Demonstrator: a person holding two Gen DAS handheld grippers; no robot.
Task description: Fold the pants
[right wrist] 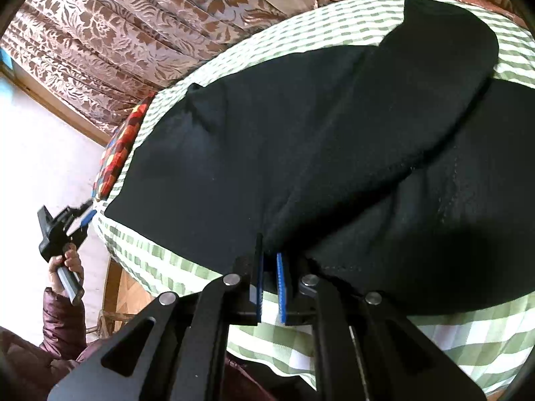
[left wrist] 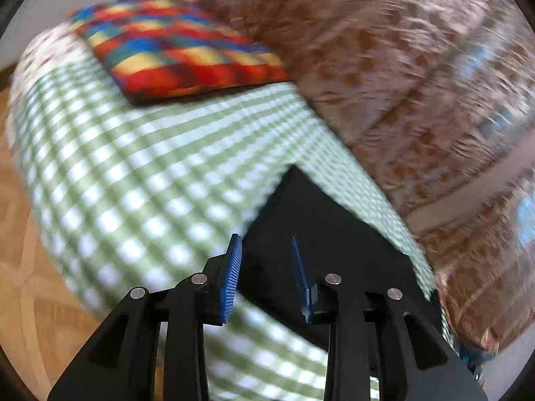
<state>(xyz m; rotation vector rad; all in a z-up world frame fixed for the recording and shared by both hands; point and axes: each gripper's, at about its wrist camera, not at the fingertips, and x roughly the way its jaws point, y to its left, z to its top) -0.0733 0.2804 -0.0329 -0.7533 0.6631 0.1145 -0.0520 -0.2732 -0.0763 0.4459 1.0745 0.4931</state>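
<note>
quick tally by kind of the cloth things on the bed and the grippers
black pants: 1
green-and-white checked bedsheet: 1
multicoloured patchwork cushion: 1
black two-finger grippers with blue pads: 2, left gripper and right gripper
total: 5

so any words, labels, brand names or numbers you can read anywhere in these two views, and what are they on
None: no readable text in either view.
black pants: no tag, label or print shows.
green checked cloth: pattern only, and blurred in the left wrist view.
multicoloured cushion: colour blocks only, no letters.
floral curtain: leaf pattern only.
left gripper and right gripper: no marking on the fingers or frames.
</note>
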